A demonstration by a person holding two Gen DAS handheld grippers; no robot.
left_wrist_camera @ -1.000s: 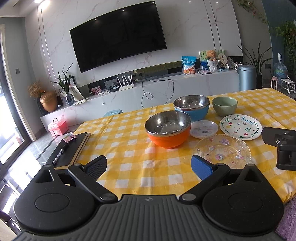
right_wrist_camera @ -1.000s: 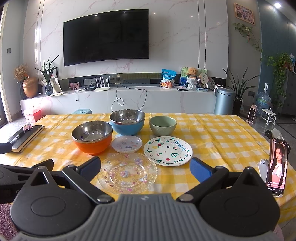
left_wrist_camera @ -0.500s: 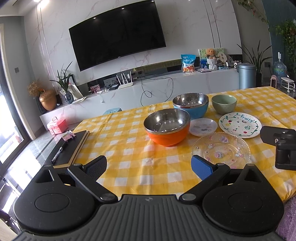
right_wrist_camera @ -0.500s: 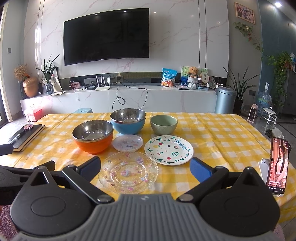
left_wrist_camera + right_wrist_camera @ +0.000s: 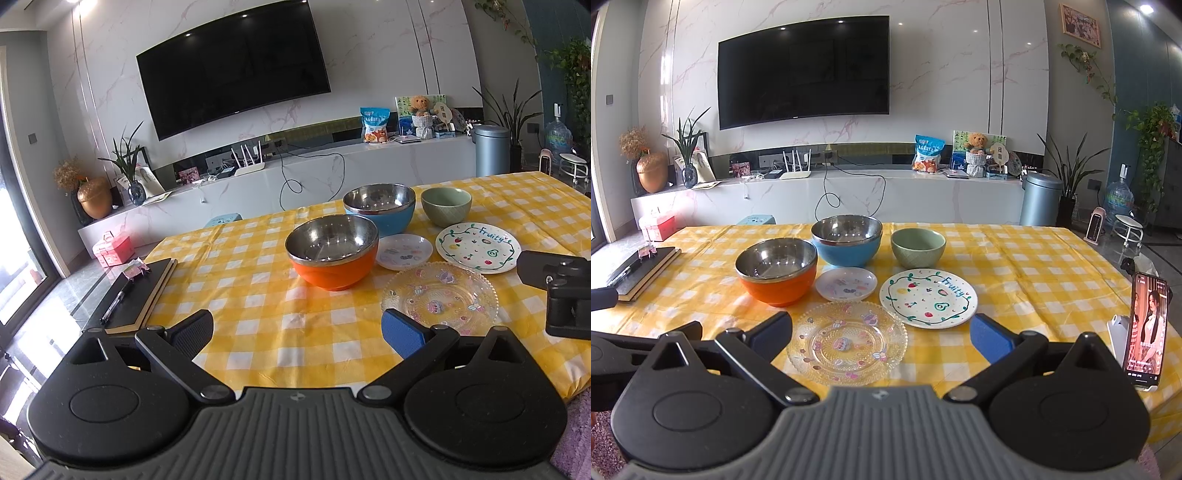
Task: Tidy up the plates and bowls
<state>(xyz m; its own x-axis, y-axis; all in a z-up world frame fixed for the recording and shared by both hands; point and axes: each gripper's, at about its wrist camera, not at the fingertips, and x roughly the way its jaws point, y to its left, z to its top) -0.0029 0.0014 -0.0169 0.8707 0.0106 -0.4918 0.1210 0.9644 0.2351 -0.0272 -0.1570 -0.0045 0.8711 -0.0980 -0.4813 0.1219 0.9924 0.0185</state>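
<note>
Since a second ago you are drawing both claws back a little, so the dishes are sitting slightly farther ahead in each view; nothing on the table (image 5: 1034, 266) is shifting. Your left claw (image 5: 297, 330) is standing wide and empty over the yellow checked cloth, with the orange bowl (image 5: 334, 253) ahead of it, between its fingers. Your right claw (image 5: 881, 330) is also wide and empty, the clear glass plate (image 5: 847, 341) lying flat just ahead between its fingers. Beyond that plate the small white plate (image 5: 846, 283) and the painted plate (image 5: 928, 298) are lying flat side by side, the painted one ahead and to the right, reading "Fruity" along its far rim. Farther ahead, the blue bowl (image 5: 846, 240) and the green bowl (image 5: 918, 246) are standing upright, mouths up. All three bowls are showing empty insides. A phone (image 5: 1147, 330) is standing upright, right of the right claw, its small text unreadable.
</note>
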